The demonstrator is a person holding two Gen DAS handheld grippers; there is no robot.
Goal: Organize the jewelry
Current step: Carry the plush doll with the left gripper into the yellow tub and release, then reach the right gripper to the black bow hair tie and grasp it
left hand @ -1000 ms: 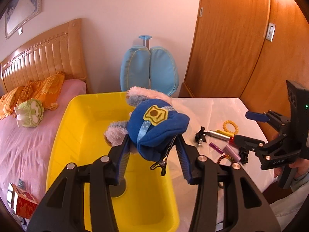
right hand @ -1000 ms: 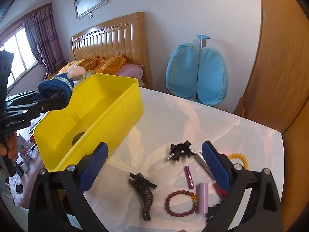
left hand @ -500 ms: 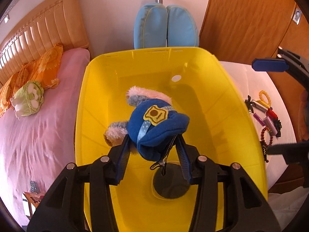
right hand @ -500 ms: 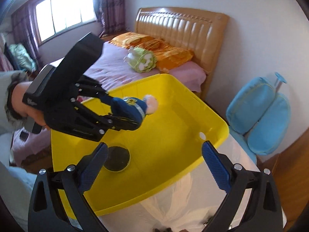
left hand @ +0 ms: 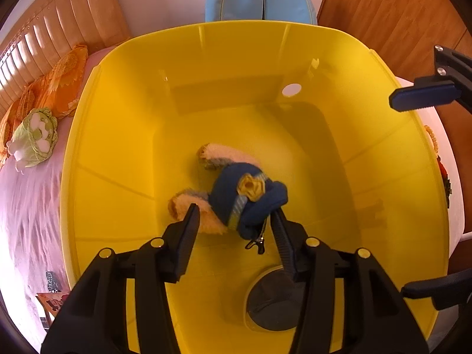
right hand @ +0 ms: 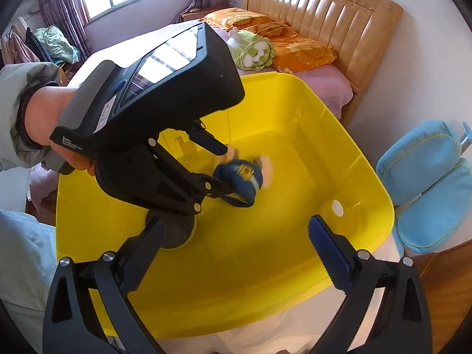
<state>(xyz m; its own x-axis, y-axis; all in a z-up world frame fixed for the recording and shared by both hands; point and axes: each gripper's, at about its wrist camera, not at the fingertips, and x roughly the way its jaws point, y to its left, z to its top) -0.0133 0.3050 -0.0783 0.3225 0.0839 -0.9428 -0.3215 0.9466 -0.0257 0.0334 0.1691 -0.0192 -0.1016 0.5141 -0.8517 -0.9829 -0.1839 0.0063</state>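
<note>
Plush hair clip (left hand: 246,197): blue cap, yellow badge, fuzzy pink ears, metal clip at 6 o'clock, inside yellow bin (left hand: 118,118), mid-floor.

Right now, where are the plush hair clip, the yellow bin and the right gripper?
plush hair clip (left hand: 236,197): left wrist view, on its blue hat.
yellow bin (right hand: 380,194): right wrist view, on the rim nearest the blue cushions.
right gripper (right hand: 236,253): right wrist view, midway between its wide-apart blue fingertips.

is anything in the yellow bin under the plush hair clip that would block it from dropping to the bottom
Nothing visible. The plush hair clip sits between the opening left gripper's fingers over bare floor of the yellow bin; the dark round disc lies off to the side.
</note>
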